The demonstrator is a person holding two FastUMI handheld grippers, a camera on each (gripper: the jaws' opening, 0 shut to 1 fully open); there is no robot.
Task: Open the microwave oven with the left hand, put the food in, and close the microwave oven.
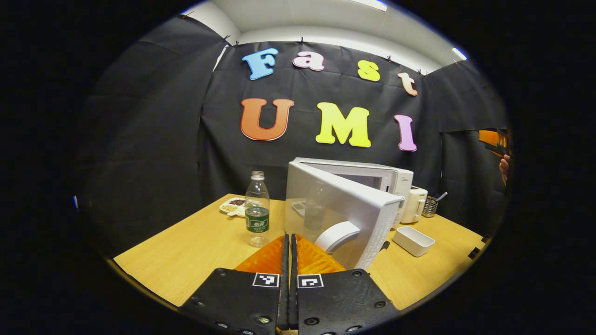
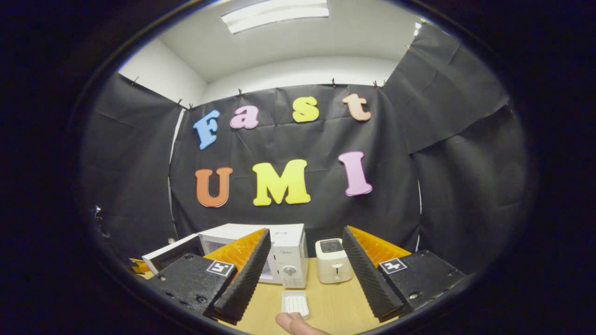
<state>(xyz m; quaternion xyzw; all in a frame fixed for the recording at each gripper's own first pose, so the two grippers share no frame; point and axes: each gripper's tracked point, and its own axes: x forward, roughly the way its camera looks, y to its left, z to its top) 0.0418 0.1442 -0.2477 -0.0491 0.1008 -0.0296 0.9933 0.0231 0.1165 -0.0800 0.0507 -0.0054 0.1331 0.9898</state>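
Looking at the microwave (image 1: 372,186) from the left gripper view: it sits at the back of the surface (image 1: 200,242), door (image 1: 340,209) swung partway out toward me. Door looks rigid, light, hinged; my guess is it swings freely with little push. Curved white handle (image 1: 337,235) is the obvious grab point, smooth plastic, so likely slippery under a pinch; hooking behind it seems safer than squeezing.

Food: a small plate with food (image 1: 234,205) sits behind the water bottle (image 1: 257,214), left of the microwave. I judge it light, shallow and easy to tip; take it by the rim and keep it level. An empty white tray (image 1: 413,240) lies on the surface right of the door, near the toaster (image 1: 413,204).

Left hand-held gripper (image 1: 288,244): fingers pressed together, nothing between them, tips just in front of the door handle. Cannot tell whether they touch it.

Right hand-held gripper (image 2: 302,270): fingers spread wide, holding nothing, raised above the surface and pointed at the microwave and toaster. A fingertip (image 2: 293,323) shows at the bottom edge of that view.

Door is open, food not in yet.
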